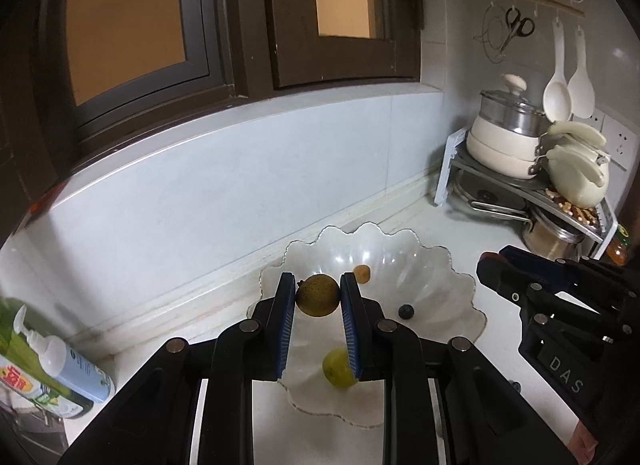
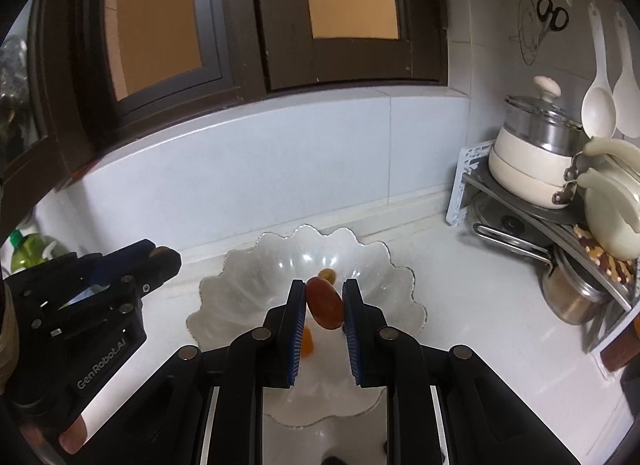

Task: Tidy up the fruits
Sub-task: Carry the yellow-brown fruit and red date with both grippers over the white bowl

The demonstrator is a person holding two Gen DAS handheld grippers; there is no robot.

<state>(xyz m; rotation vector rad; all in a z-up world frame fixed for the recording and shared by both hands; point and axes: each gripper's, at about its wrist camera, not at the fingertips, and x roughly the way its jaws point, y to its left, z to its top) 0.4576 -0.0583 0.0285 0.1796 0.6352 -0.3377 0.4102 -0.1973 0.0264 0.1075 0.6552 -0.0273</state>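
Observation:
My left gripper (image 1: 318,292) is shut on a speckled yellow-green round fruit (image 1: 318,296), held over the near part of a clear scalloped glass bowl (image 1: 440,277). In the bowl lie a green lime (image 1: 336,371), a small orange fruit (image 1: 363,274) and a dark blueberry (image 1: 406,311). My right gripper (image 2: 324,301) is shut on a reddish-brown oval fruit (image 2: 325,304), also over the bowl (image 2: 248,269). A small orange fruit (image 2: 328,274) lies beyond it and an orange piece (image 2: 306,343) sits under the left finger. Each gripper shows at the edge of the other's view.
A corner rack (image 1: 532,185) with stacked cream pots, a steel pot and lids stands at the back right. White spoons (image 1: 558,93) and scissors (image 1: 518,27) hang on the tiled wall. Bottles (image 1: 60,361) lie at the left of the white counter. A dark window frame runs above the ledge.

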